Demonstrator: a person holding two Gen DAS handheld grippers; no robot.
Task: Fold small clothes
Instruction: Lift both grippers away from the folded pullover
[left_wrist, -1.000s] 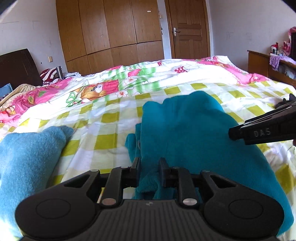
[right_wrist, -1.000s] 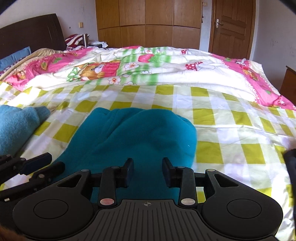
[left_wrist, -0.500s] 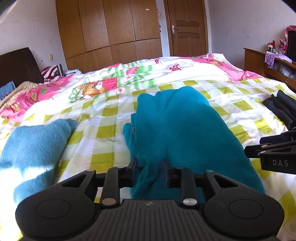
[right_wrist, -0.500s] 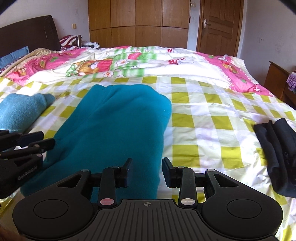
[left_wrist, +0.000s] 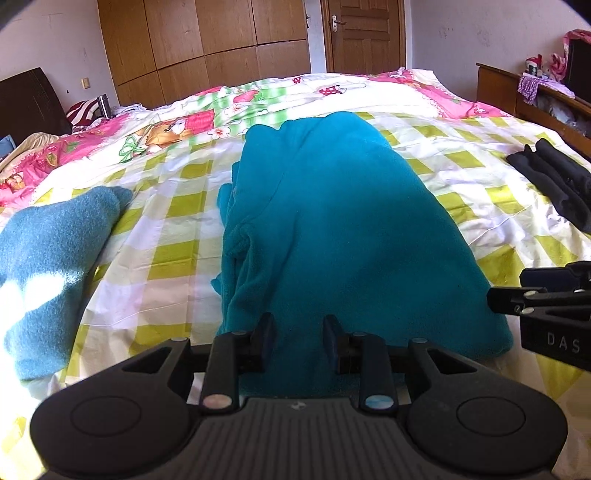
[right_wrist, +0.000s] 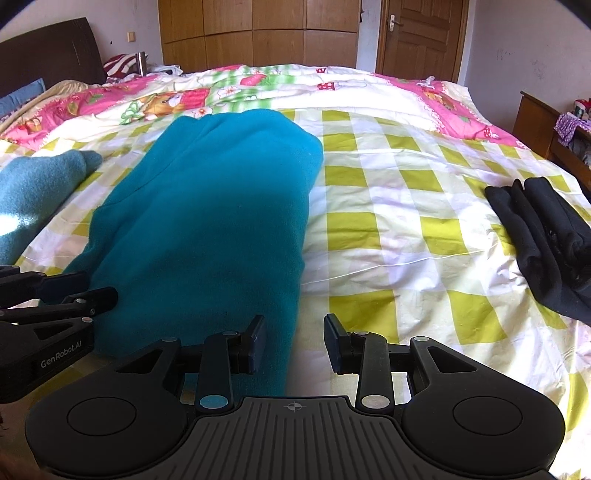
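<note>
A teal fleece garment (left_wrist: 332, 221) lies folded lengthwise on the yellow-checked sheet (left_wrist: 177, 236), its left edge bunched in layers. My left gripper (left_wrist: 298, 334) hovers at its near edge with the jaws apart. The fleece shows in the gap but the pads do not press it. In the right wrist view the same garment (right_wrist: 207, 221) fills the left half. My right gripper (right_wrist: 294, 341) stands open over its near right corner, one finger above the fleece and the other above bare sheet. Each gripper shows at the edge of the other's view.
A fuzzy light-blue cloth (left_wrist: 48, 251) lies at the left. A folded black garment (right_wrist: 546, 236) lies at the right. A pink and green quilt (right_wrist: 332, 85) is heaped across the far side of the bed. A wooden cabinet (left_wrist: 495, 88) stands right of the bed.
Both grippers have drawn back toward the garment's near edge. The left jaws, narrow around bunched fleece before, now stand wider. The black garment has come into view at the right.
</note>
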